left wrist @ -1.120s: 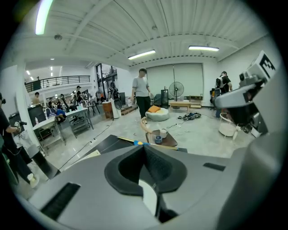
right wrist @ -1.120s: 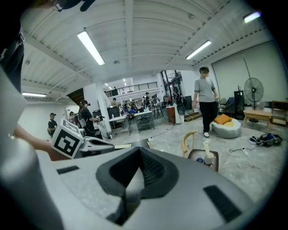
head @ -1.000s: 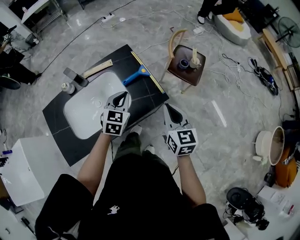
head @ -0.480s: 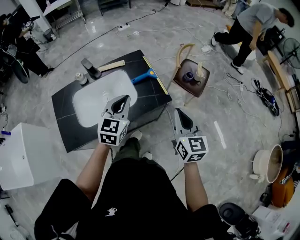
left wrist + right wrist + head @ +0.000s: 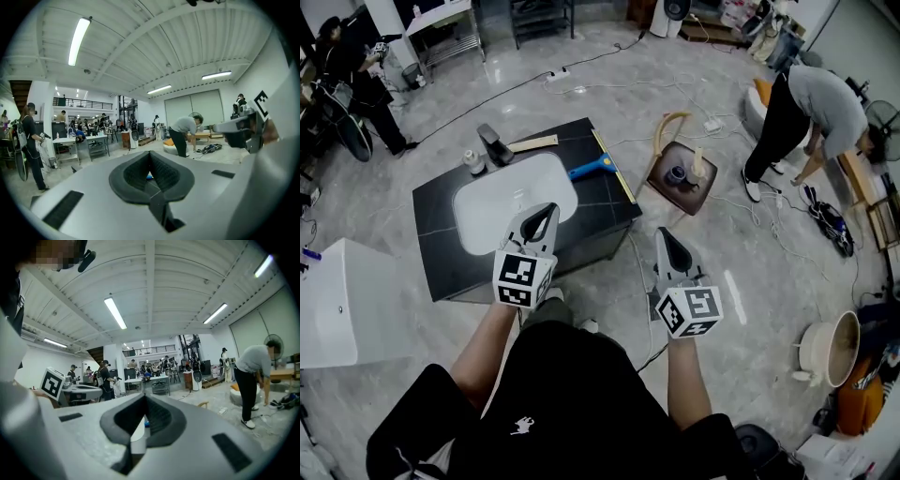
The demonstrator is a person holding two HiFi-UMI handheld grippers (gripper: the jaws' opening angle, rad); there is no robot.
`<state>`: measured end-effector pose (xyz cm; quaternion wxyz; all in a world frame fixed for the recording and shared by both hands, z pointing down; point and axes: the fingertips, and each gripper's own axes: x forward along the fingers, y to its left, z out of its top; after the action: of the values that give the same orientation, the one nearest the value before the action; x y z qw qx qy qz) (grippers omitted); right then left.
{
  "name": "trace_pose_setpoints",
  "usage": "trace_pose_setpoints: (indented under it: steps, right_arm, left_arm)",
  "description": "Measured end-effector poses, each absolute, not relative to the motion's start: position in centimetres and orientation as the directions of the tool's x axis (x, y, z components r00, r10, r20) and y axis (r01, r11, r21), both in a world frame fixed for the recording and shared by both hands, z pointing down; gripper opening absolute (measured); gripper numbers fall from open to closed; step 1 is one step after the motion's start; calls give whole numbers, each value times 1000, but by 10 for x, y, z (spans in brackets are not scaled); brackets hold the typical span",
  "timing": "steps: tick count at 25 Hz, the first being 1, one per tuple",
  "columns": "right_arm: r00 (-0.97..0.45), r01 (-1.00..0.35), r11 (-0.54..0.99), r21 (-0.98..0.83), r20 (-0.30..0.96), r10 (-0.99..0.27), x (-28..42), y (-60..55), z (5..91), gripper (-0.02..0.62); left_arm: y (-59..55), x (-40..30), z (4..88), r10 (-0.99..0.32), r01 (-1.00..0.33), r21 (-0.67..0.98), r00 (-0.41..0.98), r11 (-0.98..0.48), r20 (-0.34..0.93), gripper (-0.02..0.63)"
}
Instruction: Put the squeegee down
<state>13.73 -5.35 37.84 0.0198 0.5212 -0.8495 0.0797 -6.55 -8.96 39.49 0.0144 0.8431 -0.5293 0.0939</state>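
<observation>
The squeegee (image 5: 592, 168), with a blue handle and a long pale blade, lies on the right part of the black counter (image 5: 450, 253) beside the white sink (image 5: 511, 199). No gripper touches it. My left gripper (image 5: 547, 215) hangs shut and empty over the sink's near edge, well short of the squeegee. My right gripper (image 5: 663, 235) is shut and empty off the counter's right corner, above the floor. In the left gripper view the jaws (image 5: 150, 153) meet, with a speck of the blue squeegee (image 5: 149, 176) seen below them. The right gripper view shows the right gripper (image 5: 145, 397) raised nearly level.
A black faucet (image 5: 494, 142), a small bottle (image 5: 474, 162) and a wooden strip (image 5: 534, 142) stand at the counter's far side. A chair (image 5: 680, 173) with small items is to the right. A person (image 5: 806, 108) bends over beyond it. A white box (image 5: 328, 300) stands at the left; cables cross the floor.
Both grippers have risen and drawn back from the counter, still shut. The squeegee has stayed on the counter. A person has come into view at the right.
</observation>
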Motion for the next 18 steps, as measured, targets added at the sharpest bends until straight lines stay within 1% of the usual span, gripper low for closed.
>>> trace_pose_setpoints:
  steps: [11,18]
  right_arm:
    - [-453,-889,441,-122,98,-886,140,-63,367,2]
    - [-447,-892,434,-127,102,-889,142,-67,369,2]
  left_arm:
    - [-101,-64,372,-896,-894,-92,430,-440,110,3]
    - [-106,-61,376,-894,-891,-97,431,-443,124,3]
